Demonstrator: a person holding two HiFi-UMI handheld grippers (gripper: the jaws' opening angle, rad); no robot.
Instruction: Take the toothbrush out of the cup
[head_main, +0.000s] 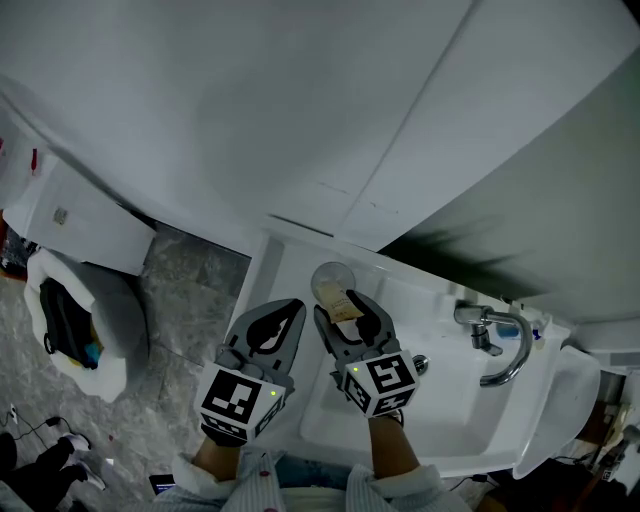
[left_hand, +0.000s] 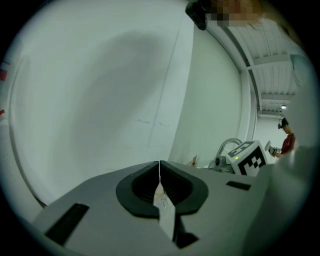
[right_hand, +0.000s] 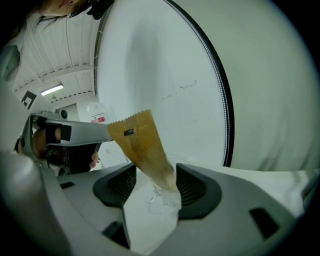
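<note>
Tan paper marks the toothbrush (head_main: 343, 302); I take the sleeve to be its wrapper. In the head view it sits at the near rim of the clear cup (head_main: 330, 276), on the back ledge of the white sink surface (head_main: 285, 262). The sleeve lies right between the tips of the right tongs (head_main: 348, 312), which stand wide to either side of it, with the cup just beyond them. The left tongs (head_main: 296, 304) are just beside it to the left, tips together and holding nothing, so the right hand is plainly the nearer one for the job. The left gripper view agrees: those tongs (left_hand: 160, 165) meet in a thin seam with nothing clamped, pointing at the bare wall, while the right one's marker cube (left_hand: 248, 157) shows off to the side. In the right gripper view the toothbrush (right_hand: 142, 145) rises steeply from low between the jaws. Its long axis leans up and to the left of that view, its serrated top well above the right tongs (right_hand: 156, 182). The jaws are spread, with a clear gap at the left pad (right_hand: 122, 186). Whether the right pad (right_hand: 191, 186) brushes the sleeve I cannot tell. Something glassy shows at its foot, either the cup's rim or a clear end of the wrapper. The lift should run up along that leaning axis.
</note>
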